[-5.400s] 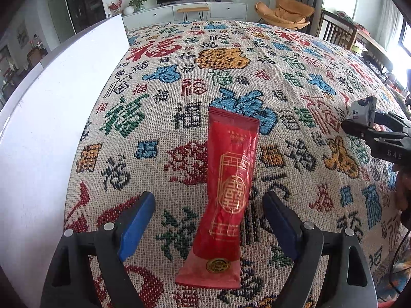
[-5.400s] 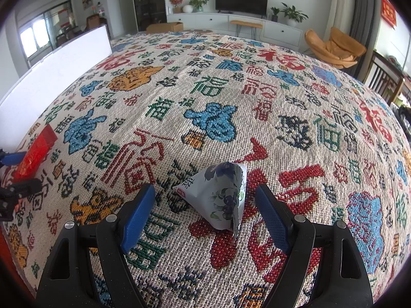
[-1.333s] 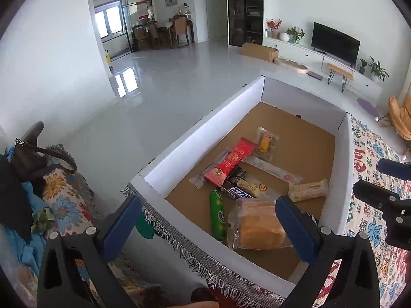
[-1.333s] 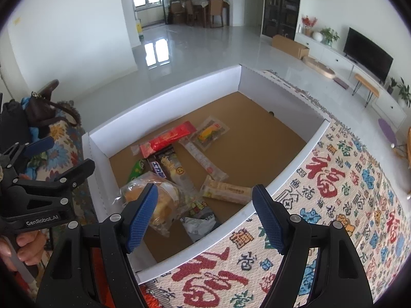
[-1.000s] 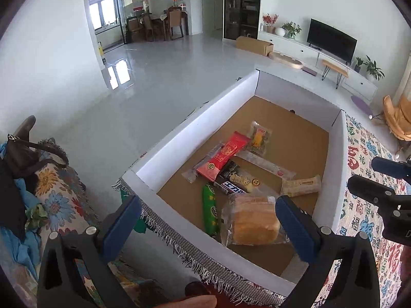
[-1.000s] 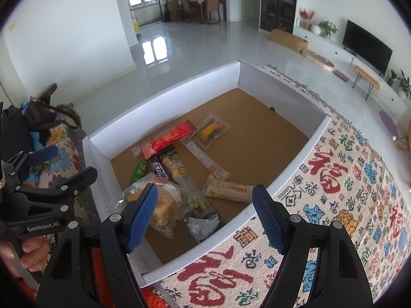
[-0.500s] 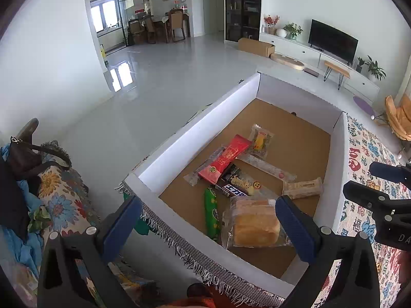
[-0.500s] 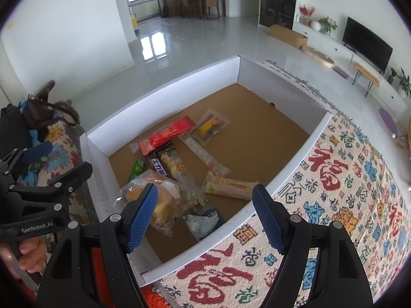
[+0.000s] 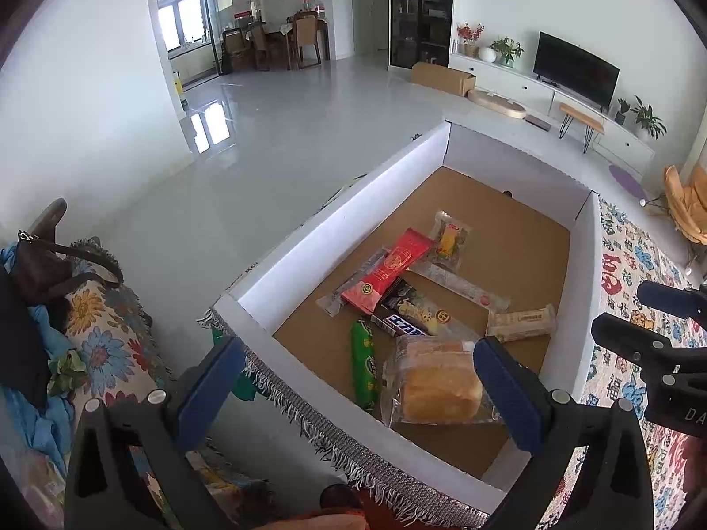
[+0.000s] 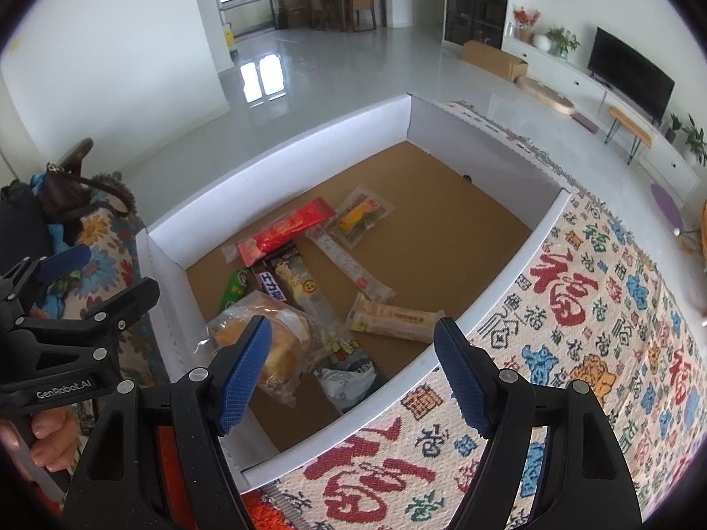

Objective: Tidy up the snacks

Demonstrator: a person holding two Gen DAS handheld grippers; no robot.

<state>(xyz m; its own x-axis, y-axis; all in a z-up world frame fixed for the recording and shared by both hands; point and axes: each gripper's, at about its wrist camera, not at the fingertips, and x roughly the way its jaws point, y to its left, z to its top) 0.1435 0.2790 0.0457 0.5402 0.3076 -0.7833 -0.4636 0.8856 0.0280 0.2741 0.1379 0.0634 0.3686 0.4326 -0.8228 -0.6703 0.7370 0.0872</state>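
A white-walled cardboard box (image 9: pixel 309 243) holds several snacks on its brown floor. Among them are a red sachet (image 9: pixel 389 271), a green packet (image 9: pixel 363 362), a dark wafer bar (image 9: pixel 413 316), a beige biscuit pack (image 9: pixel 521 322) and bagged bread (image 9: pixel 437 391). My left gripper (image 9: pixel 355 366) hangs open and empty above the box's near corner. My right gripper (image 10: pixel 351 340) is open and empty too, above the bread (image 10: pixel 265 349) and a white-and-blue pouch (image 10: pixel 349 380) by the near wall. The red sachet (image 10: pixel 287 229) lies further in. Each gripper shows at the edge of the other's view.
A woven cloth with red, blue and green characters (image 10: pixel 596 353) covers the table right of the box (image 10: pixel 274 163). A floral-covered seat with a dark bag (image 9: pixel 66 309) stands to the left. A hand (image 10: pixel 39 437) holds the left gripper's handle.
Earlier the red sachet and the pouch lay on the cloth between my jaws; now both lie in the box under empty grippers. Over the last second nothing has moved.
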